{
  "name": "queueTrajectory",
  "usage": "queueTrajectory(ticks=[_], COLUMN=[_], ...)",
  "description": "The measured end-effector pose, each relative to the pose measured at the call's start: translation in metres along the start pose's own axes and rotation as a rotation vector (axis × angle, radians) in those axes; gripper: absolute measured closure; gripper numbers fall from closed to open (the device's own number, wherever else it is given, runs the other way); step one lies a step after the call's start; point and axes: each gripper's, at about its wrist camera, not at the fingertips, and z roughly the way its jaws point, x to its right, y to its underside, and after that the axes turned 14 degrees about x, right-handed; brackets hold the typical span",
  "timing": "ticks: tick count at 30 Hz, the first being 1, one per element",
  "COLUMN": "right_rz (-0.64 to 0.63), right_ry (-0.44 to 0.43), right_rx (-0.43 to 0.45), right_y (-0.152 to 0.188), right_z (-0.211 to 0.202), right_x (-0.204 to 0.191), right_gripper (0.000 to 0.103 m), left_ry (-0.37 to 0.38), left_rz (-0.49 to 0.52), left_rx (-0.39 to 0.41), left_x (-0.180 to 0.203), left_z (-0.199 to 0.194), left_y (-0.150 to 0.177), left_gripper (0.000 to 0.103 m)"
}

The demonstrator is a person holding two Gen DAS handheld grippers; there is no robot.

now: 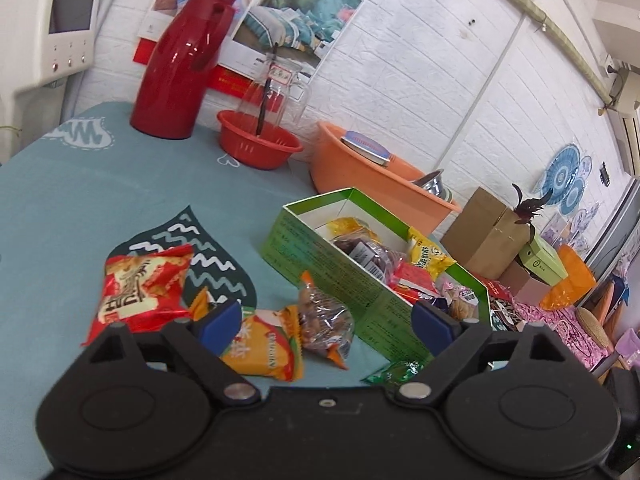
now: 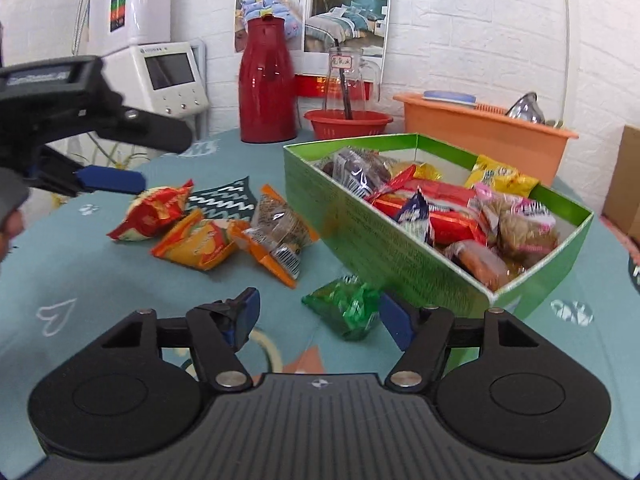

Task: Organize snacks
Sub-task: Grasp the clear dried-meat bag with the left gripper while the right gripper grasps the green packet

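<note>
A green box (image 2: 384, 236) (image 1: 320, 260) on the teal table holds several wrapped snacks. Loose on the table lie a red packet (image 1: 140, 288) (image 2: 154, 210), an orange-yellow packet (image 1: 266, 346) (image 2: 198, 242), a brown packet with orange ends (image 1: 326, 318) (image 2: 276, 232) and a green packet (image 2: 346, 306) (image 1: 394, 372). My left gripper (image 1: 326, 326) is open, above the orange-yellow and brown packets; it also shows at the left of the right wrist view (image 2: 112, 180). My right gripper (image 2: 320, 318) is open, with the green packet near its right finger.
At the back stand a red thermos (image 1: 180, 64) (image 2: 266, 88), a glass jug in a red basket (image 1: 260, 144) (image 2: 348, 120) and an orange tub (image 1: 372, 184) (image 2: 488, 132). A cardboard box (image 1: 486, 232) stands right of the green box. A white appliance (image 1: 52, 24) is at far left.
</note>
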Motion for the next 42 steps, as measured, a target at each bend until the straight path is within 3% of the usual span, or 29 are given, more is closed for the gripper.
queueTrajectory(ticks=[2, 3, 4, 5, 7, 9, 11, 14, 16, 18, 20, 21, 22, 32, 34, 36, 37, 39, 42], right_rz=[-0.024, -0.033, -0.039, -0.051, -0.037, -0.016, -0.013, -0.020, -0.043, -0.064, -0.067, -0.066, -0.061, -0.035, -0.032, -0.024, -0.020, -0.010, -0.006], right_ry=[0.014, 0.014, 0.017, 0.018, -0.039, -0.085, -0.086, -0.085, -0.073, -0.064, -0.058, -0.063, -0.070, -0.119, -0.122, -0.124, -0.126, -0.133, -0.132], right_rx=[-0.003, -0.012, -0.026, -0.029, -0.032, -0.024, -0.007, 0.014, 0.017, 0.026, 0.008, -0.013, -0.044, -0.032, -0.031, -0.041, -0.040, -0.041, -0.042], right_y=[0.000, 0.001, 0.003, 0.002, -0.001, -0.003, -0.004, -0.005, -0.007, -0.006, -0.005, -0.003, -0.002, 0.004, 0.005, 0.005, 0.006, 0.008, 0.010], right_z=[0.008, 0.011, 0.015, 0.014, 0.006, -0.003, -0.008, -0.008, -0.002, 0.005, 0.015, 0.019, 0.021, -0.020, -0.024, -0.025, -0.025, -0.025, -0.023], right_x=[-0.001, -0.001, 0.000, 0.000, 0.001, 0.002, 0.000, 0.000, -0.002, -0.003, -0.003, -0.002, -0.001, 0.003, 0.005, 0.009, 0.010, 0.012, 0.011], right_gripper=[0.000, 0.005, 0.031, 0.042, 0.052, 0.053, 0.046, 0.025, 0.005, 0.003, 0.006, 0.036, 0.050, 0.052, 0.052, 0.050, 0.049, 0.046, 0.045], left_ry=[0.002, 0.001, 0.004, 0.012, 0.029, 0.038, 0.044, 0.046, 0.047, 0.044, 0.039, 0.035, 0.030, -0.030, -0.023, -0.001, 0.023, 0.068, 0.077], left_rz=[-0.011, -0.014, -0.013, -0.008, 0.008, 0.019, 0.023, 0.026, 0.031, 0.041, 0.053, 0.061, 0.071, 0.164, 0.174, 0.176, 0.172, 0.181, 0.176], left_rx=[0.008, 0.013, 0.012, 0.006, -0.010, -0.030, -0.050, -0.079, -0.085, -0.088, -0.095, -0.099, -0.103, -0.177, -0.211, -0.259, -0.276, -0.282, -0.287], left_x=[-0.004, -0.006, -0.006, -0.006, -0.004, -0.001, 0.002, 0.006, 0.009, 0.012, 0.015, 0.017, 0.019, 0.028, 0.029, 0.028, 0.028, 0.031, 0.033], left_z=[-0.003, -0.004, -0.005, -0.005, -0.002, 0.005, 0.013, 0.025, 0.030, 0.034, 0.040, 0.044, 0.048, 0.116, 0.123, 0.128, 0.127, 0.120, 0.112], left_y=[-0.002, -0.003, -0.004, -0.003, 0.001, 0.007, 0.013, 0.020, 0.022, 0.022, 0.022, 0.022, 0.022, 0.030, 0.034, 0.041, 0.044, 0.049, 0.052], left_gripper=[0.000, 0.000, 0.000, 0.000, 0.000, 0.000, 0.000, 0.000, 0.000, 0.000, 0.000, 0.000, 0.000, 0.000, 0.014, 0.043, 0.044, 0.038, 0.032])
